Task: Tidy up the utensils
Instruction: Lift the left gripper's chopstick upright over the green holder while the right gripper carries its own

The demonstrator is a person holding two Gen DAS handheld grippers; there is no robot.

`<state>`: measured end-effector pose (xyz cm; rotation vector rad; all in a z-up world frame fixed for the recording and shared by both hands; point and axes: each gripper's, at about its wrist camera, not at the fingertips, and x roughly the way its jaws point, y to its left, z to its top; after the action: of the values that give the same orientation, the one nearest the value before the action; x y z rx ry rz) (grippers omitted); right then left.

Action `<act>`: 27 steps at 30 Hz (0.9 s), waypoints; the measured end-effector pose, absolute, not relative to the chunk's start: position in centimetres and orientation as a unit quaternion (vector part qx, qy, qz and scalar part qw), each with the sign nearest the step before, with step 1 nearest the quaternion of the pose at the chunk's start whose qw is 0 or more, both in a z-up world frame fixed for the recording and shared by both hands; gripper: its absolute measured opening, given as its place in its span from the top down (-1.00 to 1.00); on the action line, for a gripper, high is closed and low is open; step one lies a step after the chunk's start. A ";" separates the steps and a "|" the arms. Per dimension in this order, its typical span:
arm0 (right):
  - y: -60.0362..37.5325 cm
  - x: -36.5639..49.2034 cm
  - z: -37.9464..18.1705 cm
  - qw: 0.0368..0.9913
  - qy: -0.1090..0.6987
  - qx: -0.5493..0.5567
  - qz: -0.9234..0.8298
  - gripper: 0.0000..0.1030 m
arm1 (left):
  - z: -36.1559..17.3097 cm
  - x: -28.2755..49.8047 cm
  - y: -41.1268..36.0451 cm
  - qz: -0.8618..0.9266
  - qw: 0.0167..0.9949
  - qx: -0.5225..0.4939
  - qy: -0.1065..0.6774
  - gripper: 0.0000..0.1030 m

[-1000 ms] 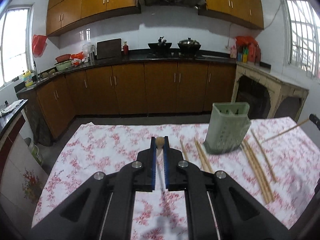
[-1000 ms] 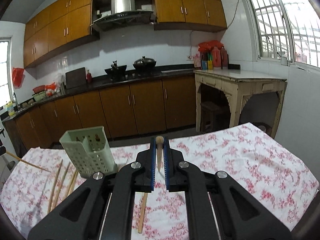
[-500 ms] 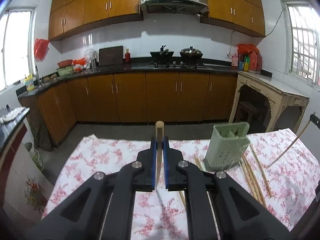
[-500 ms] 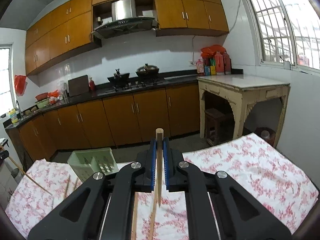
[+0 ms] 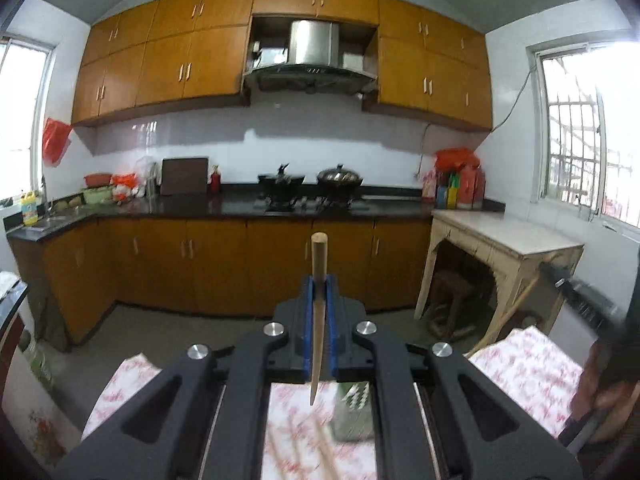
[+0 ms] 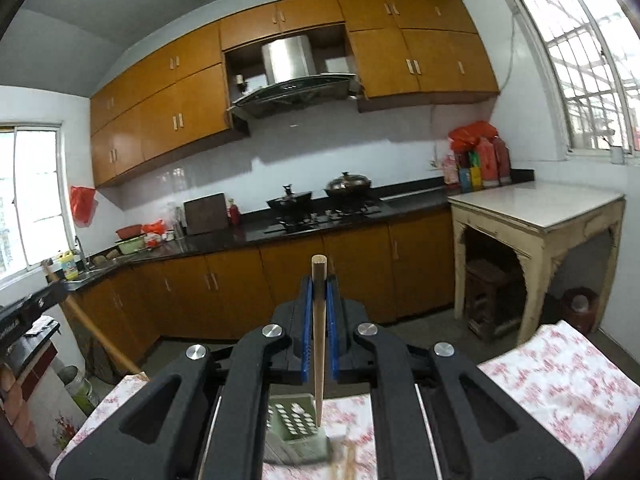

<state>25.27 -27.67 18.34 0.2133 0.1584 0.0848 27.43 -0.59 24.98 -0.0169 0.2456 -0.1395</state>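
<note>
both grippers are up above the green holder (image 6: 298,420) on the worktop, left gripper (image 5: 319,284) and right gripper (image 6: 319,284) jaws each clamped on a chopstick (image 5: 318,312) held point-down, presumably so they'll drop straight in.

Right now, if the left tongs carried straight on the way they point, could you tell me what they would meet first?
Probably nothing close: past the left tongs lies open floor, then the brown lower kitchen cabinets; depth is unclear.
</note>
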 end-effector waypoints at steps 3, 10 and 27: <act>-26.7 26.1 18.3 0.991 0.076 0.099 0.050 0.85 | 25.5 28.8 -2.7 -0.079 0.989 -0.009 0.121 0.86; -25.7 28.0 17.3 0.988 0.092 0.104 0.067 0.85 | 23.6 31.8 -5.3 -0.092 0.986 -0.026 0.134 0.86; -24.2 31.1 12.1 0.974 0.189 0.097 0.080 0.83 | 15.4 35.7 -5.4 -0.074 0.973 -0.013 0.220 0.82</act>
<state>31.06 -24.20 12.11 0.1947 0.3816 0.1612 35.68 -5.38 15.41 -0.0257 0.4434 -0.1488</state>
